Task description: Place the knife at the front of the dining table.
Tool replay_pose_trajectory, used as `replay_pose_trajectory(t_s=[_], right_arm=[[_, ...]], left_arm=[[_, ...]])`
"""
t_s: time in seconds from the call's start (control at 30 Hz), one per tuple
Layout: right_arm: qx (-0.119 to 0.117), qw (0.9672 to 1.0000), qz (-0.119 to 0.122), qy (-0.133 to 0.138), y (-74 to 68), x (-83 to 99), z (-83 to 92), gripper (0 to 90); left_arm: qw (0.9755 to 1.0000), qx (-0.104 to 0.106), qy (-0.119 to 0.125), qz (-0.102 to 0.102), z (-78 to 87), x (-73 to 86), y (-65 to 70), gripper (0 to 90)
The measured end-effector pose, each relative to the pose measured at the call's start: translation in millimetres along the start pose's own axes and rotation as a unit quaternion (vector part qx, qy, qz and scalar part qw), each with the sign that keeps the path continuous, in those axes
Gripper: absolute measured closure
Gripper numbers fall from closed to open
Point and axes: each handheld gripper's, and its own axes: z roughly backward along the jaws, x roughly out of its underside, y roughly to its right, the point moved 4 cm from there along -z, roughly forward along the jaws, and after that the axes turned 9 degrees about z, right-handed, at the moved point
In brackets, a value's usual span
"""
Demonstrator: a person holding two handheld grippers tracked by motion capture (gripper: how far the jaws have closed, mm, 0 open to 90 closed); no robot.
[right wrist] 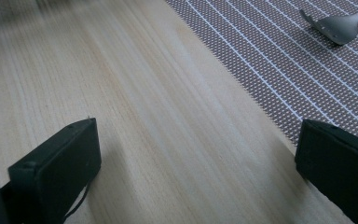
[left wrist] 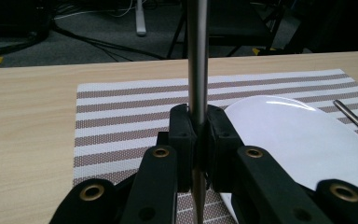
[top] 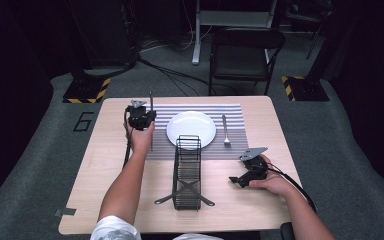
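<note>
dark room with grey floor, cables, and a black folding chair (top: 245, 52) beyond the far edge of a light wooden table (top: 105, 150).

- striped placemat (top: 162, 150): lies across the far half of the table.
- left gripper (top: 141, 116): held over the placemat's left end; jaws clenched on a slim metal utensil (left wrist: 197, 56) that stands upright, its lower end reaching down toward the mat. which kind of utensil cannot be told.
- white plate (top: 191, 128): on the mat's middle, just right of the utensil.
- black wire rack (top: 187, 172): near of the plate, running toward the near edge.
- fork (top: 225, 131): flat on the mat, right of the plate.
- right gripper (top: 240, 180): low over bare wood at near right, jaws released and wide apart, grasping nothing.
</note>
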Motion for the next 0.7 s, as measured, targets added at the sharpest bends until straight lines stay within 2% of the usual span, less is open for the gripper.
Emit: replay_pose_trajectory(t_s=[0.43,0.7], right_arm=[[0.001,1.0,0.004,0.003,0.7,-0.2,-0.5,0.0],[0.001,1.0,0.007,0.003,1.0,-0.1,-0.5,0.0]], left_arm=[[0.9999,-0.012,0.0,0.005,-18.7,3.7,-1.1,82.6],[0.9991,-0.034,-0.019,0.016,-34.4,15.8,-9.4,82.7]])
